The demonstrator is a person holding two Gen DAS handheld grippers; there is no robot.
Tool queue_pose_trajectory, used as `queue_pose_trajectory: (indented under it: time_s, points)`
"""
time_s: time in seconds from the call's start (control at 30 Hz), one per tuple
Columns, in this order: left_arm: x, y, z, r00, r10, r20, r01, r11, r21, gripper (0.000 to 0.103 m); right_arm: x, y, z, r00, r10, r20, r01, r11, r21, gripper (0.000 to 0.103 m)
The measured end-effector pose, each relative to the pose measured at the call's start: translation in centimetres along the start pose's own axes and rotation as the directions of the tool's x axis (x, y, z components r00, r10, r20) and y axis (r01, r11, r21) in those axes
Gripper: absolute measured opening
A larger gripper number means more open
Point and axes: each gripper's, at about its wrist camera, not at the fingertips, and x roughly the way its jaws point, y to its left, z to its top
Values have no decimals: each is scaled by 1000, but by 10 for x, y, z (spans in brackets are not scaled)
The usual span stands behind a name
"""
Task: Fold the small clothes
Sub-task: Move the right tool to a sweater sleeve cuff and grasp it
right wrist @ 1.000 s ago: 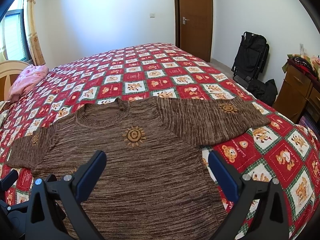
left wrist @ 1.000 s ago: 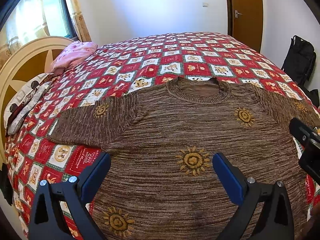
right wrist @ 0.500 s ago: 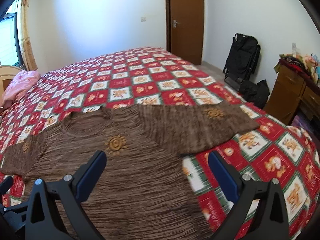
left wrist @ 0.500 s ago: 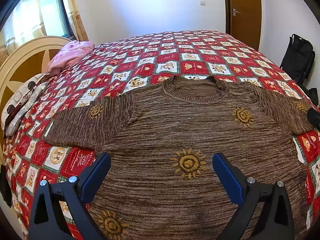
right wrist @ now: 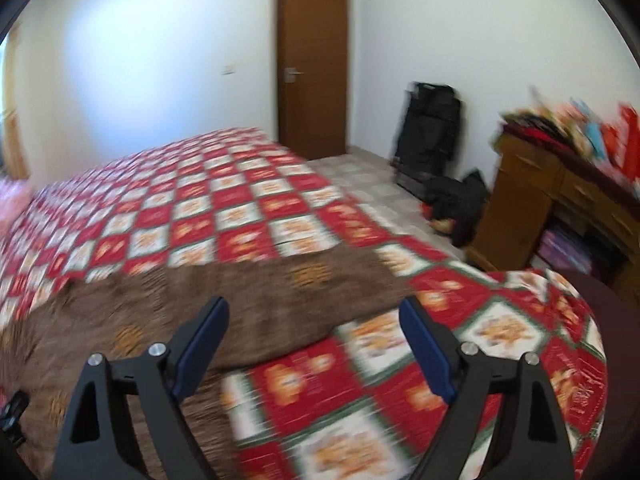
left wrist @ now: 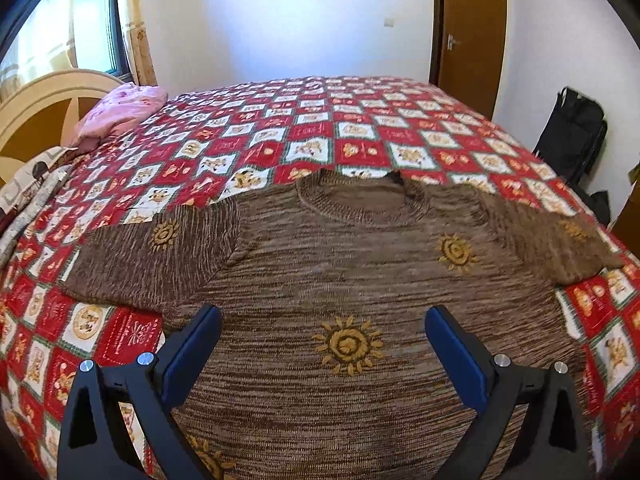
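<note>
right tool (right wrist: 314,330) swung off sweater (right wrist: 248,304), jaws narrowing

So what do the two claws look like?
Both look the same. The left claw and the right claw each have two black plastic arms with triangle-shaped holes, shiny silver bolts on top, and flat dark blue pads on the insides. No cables or sleeves show.

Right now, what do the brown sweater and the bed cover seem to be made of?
Brown sweater: looks like knitted yarn, matte; ribbed collar and streaky stitch rows show, with yellow suns apparently stitched on. Bed cover: probably printed woven fabric, smooth and flat.
</note>
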Motion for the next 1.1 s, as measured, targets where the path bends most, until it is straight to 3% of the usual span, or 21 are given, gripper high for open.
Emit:
queue_pose_trajectory:
  time_s: [0.1,0.2,0.3,0.47,0.6,0.77,0.83,0.9,0.97,1.1]
  points:
    - [0,9,5,1000,-9,8,9,1000,-16,102,20,-35,19,998,-28,-51,33,996,87,79]
    - [1,16,8,1000,-25,1,25,999,-38,102,49,-53,35,991,26,-132,-4,986,164,77]
    - [5,25,9,999,-47,-23,45,996,-75,102,91,-57,46,970,79,-231,-31,978,205,73]
    - [14,37,9,997,-51,-58,43,991,-128,102,149,-47,43,938,16,-346,31,991,129,57]
    - [18,39,10,998,-25,-61,17,992,-124,102,182,-48,29,910,34,-413,27,989,142,57]
    - [29,36,10,996,-29,-84,19,993,-121,102,182,-36,20,907,-55,-417,64,998,8,57]
    - [32,34,9,995,-38,-93,26,992,-123,102,187,-31,19,905,-83,-418,67,996,-52,46]
    - [33,34,8,994,-50,-99,37,992,-124,102,185,-32,18,904,-46,-424,21,998,-62,23]
    - [32,35,6,994,-54,-98,42,991,-124,102,181,-33,21,899,-17,-438,-2,999,-43,14]
    - [27,46,6,995,-58,-83,45,988,-150,102,160,-36,40,910,60,-410,-46,998,42,11]
